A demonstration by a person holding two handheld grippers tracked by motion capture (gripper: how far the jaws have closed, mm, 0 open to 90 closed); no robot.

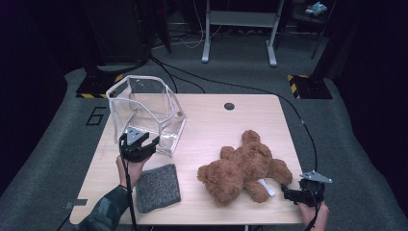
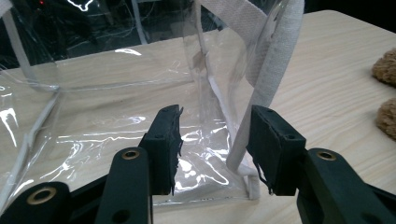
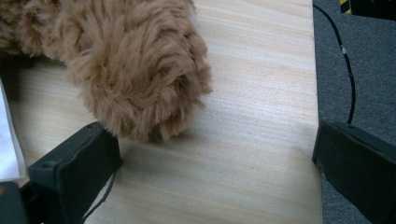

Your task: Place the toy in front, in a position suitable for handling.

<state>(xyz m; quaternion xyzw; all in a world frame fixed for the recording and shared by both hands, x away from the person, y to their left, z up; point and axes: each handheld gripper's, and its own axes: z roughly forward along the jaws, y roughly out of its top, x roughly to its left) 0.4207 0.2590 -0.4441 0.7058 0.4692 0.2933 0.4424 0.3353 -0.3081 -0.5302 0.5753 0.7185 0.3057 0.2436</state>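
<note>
White tag (image 1: 265, 186) on teddy bear (image 1: 244, 166)

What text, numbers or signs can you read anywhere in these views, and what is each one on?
"6": a large dark numeral on the grey floor mat, left of the table.
The white tag on the teddy bear: no print legible.
The clear bag shows no readable print.

Overhead light on the counter (image 1: 231, 125); room around it dark, corners near black. High view soft, low detail. Bag (image 2: 140, 107) throws white glare streaks in the left gripper view, sharp there. Right gripper view: bear (image 3: 135, 65) fur slightly soft up close, short shadow beneath it, wood grain crisp.
</note>
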